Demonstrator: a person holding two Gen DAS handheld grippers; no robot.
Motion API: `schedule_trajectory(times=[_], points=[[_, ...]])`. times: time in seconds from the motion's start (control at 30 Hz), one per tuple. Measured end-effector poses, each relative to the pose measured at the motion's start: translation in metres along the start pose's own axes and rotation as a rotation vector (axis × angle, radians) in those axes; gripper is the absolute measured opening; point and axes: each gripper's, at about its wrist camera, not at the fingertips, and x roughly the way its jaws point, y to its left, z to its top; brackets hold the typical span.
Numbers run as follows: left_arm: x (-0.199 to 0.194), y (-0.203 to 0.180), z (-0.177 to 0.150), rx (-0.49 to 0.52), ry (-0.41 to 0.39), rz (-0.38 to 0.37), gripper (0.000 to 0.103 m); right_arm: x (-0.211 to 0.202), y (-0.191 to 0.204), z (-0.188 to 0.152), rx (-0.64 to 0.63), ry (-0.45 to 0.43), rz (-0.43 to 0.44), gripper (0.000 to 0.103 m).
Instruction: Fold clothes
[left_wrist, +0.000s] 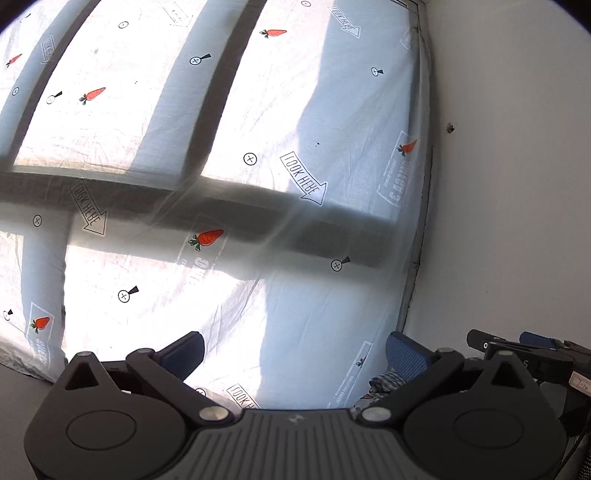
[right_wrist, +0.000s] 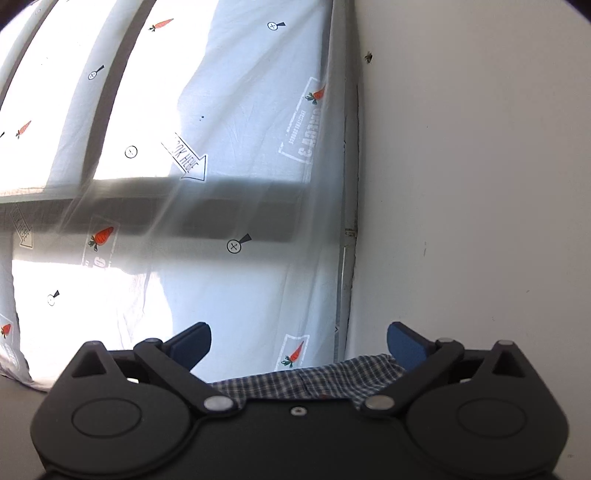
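Bed sheet: your largest thing is the white cotton bed sheet printed with orange carrots, small crossed circles and "LOOK HERE" arrows; it fills most of both wrist views, and everything below is placed against it.
Light: broad sunlit patches lie on the sheet, crossed by dark bar-shaped shadows.
Wall: the plain off-white wall stands along the sheet's right edge, with a thin dark seam where the two meet and a small dark mark higher up.
Shirt: the blue-and-white checked cloth garment lies at the near right corner of the sheet, close to the wall. In your right wrist view it runs as a band just below and between the blue pads, right against the body of the tool. In the left view only a crumpled bit of it shows, under the right-hand pad.
Left hand-held gripper: your left hand-held gripper has its jaws spread wide over the near edge of the sheet, with nothing between the pads.
Right hand-held gripper: your right hand-held gripper also stands wide apart; the pads do not press the checked cloth. It shows as well at the far right of the left view, beside the wall.
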Motion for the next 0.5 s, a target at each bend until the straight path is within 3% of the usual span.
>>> schedule_trajectory(times=[0.2, 0.3, 0.5], points=[[-0.082, 0.061, 0.018, -0.100, -0.059, 0.063, 0.103, -0.068, 0.074, 0.004, 0.083, 0.020, 0.109, 0.103], [-0.120, 0.095, 0.025, -0.046, -0.034, 0.091, 0.103, -0.097, 0.126, 0.000, 0.036, 0.054, 0.148, 0.103], [-0.192, 0.165, 0.018, 0.086, 0.083, 0.148, 0.103, -0.166, 0.227, -0.019, 0.092, 0.151, 0.190, 0.103]])
